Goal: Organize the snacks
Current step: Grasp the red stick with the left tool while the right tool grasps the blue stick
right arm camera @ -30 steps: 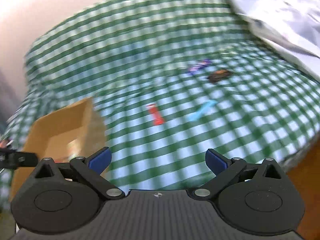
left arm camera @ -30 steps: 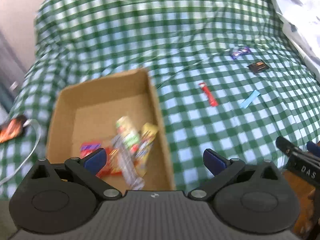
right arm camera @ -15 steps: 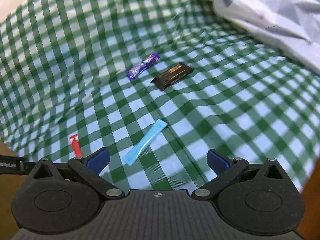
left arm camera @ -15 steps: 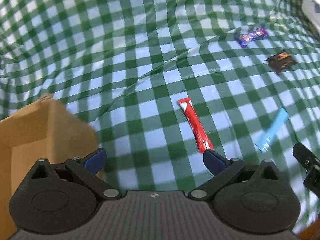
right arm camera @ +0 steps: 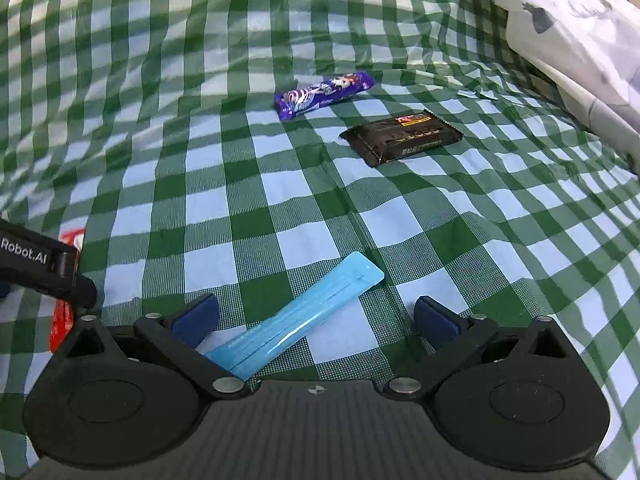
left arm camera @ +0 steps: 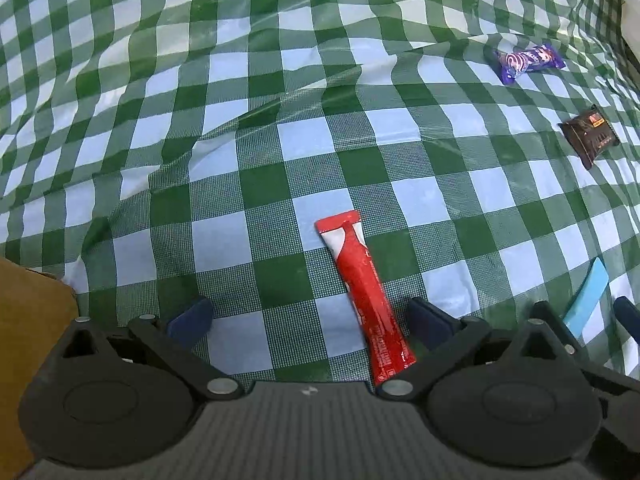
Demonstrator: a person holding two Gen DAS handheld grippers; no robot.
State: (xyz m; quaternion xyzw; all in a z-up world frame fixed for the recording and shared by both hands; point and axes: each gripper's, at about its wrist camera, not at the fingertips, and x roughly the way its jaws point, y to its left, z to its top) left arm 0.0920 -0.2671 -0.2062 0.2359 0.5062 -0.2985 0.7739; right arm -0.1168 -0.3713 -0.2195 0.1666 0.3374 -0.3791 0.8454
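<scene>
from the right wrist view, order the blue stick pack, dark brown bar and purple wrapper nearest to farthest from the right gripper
1. blue stick pack: lying between the open fingers of the right gripper, slanted toward the left one.
2. dark brown bar: farther ahead, slightly right.
3. purple wrapper: farthest, just beyond and left of the bar.

A home setting, probably a dining area: a bench draped in a wrinkled green-and-white checked plastic tablecloth (right arm camera: 248,184), a crumpled white printed fabric (right arm camera: 568,36) heaped at its far right edge, and a cardboard box (left arm camera: 28,320) at the near left.
</scene>
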